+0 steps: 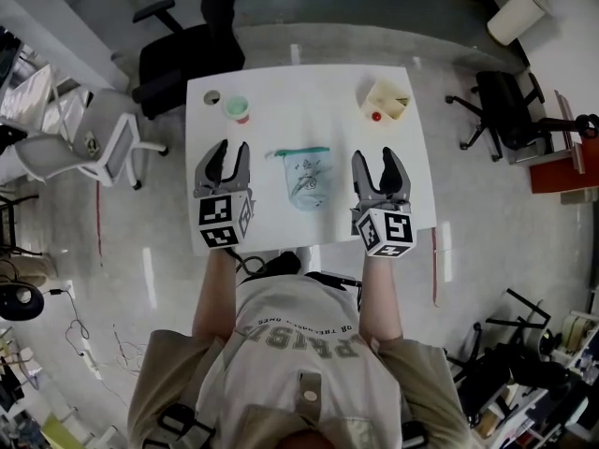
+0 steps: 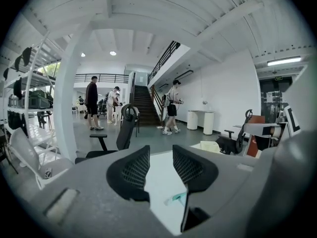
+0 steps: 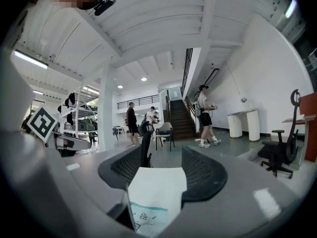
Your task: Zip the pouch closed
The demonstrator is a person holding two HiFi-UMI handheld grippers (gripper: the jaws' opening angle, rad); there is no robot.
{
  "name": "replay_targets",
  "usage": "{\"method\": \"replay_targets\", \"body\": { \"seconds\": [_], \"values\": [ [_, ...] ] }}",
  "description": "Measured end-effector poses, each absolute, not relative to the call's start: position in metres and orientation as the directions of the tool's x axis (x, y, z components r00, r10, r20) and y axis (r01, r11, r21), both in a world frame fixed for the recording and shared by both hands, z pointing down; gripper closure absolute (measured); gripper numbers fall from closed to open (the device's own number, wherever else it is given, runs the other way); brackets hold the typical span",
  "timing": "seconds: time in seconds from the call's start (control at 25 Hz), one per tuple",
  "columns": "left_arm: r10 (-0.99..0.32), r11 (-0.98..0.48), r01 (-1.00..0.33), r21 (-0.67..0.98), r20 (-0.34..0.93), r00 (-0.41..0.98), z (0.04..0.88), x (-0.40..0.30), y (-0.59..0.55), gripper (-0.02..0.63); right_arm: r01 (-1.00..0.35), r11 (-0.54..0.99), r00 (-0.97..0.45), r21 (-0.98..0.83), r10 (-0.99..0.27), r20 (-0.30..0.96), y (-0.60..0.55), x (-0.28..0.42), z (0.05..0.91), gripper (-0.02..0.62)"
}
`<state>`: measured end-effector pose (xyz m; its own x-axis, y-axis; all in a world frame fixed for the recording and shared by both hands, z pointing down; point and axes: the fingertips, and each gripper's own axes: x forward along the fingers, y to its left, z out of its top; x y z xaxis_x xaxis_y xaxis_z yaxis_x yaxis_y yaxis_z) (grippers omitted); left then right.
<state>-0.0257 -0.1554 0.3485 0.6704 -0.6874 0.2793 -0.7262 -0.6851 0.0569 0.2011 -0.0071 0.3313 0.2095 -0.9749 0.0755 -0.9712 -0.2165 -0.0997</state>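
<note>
Near the front edge of the white surface (image 1: 281,92), a flat pale fabric pouch with a teal zip (image 1: 307,178) lies (untouched) between the left claw (image 1: 230,148) and the right claw (image 1: 378,154), both spread and empty.

— Can you tell whether the pouch (image 1: 307,178) is zipped?
— Not from overhead. The zip along its top edge is too small to judge, and so is the drawing on its front.
— And looking along the left gripper (image 2: 161,152)?
— Its own jaw covers nearly all of the pouch; only a teal corner peeks out.
— The right gripper (image 3: 161,152)?
— Shows part of the pouch; its body cuts off the rest.
— That red thing (image 1: 376,116) by the cream box (image 1: 387,99)?
— Too small to name. Same for the round thing (image 1: 212,97) at the table's (image 1: 281,92) far left corner.
</note>
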Motion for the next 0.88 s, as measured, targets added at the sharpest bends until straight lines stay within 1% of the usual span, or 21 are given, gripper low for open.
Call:
{"method": "replay_targets", "body": {
  "seconds": [0.2, 0.32, 0.56, 0.88],
  "values": [
    [-0.667, -0.696, -0.715, 0.06, 0.313, 0.676, 0.364, -0.022, -0.162, 0.455, -0.97, -0.218, 0.207, -0.107, -0.973, 0.099, -0.019, 0.203, 0.342, 0.364],
    [-0.656, -0.704, -0.708, 0.059, 0.33, 0.679, 0.372, -0.021, -0.161, 0.454, -0.974, -0.193, 0.178, -0.115, -0.976, 0.128, -0.024, 0.198, 0.353, 0.364],
    [-0.626, -0.717, -0.695, 0.055, 0.386, 0.677, 0.4, -0.02, -0.154, 0.454, -0.986, -0.071, 0.038, -0.149, -0.977, 0.21, -0.035, 0.187, 0.38, 0.364],
    [-0.59, -0.723, -0.689, 0.051, 0.473, 0.654, 0.435, -0.016, -0.147, 0.454, -0.989, 0.069, -0.108, -0.131, -0.944, 0.313, -0.05, 0.186, 0.417, 0.364]
  ]
}}
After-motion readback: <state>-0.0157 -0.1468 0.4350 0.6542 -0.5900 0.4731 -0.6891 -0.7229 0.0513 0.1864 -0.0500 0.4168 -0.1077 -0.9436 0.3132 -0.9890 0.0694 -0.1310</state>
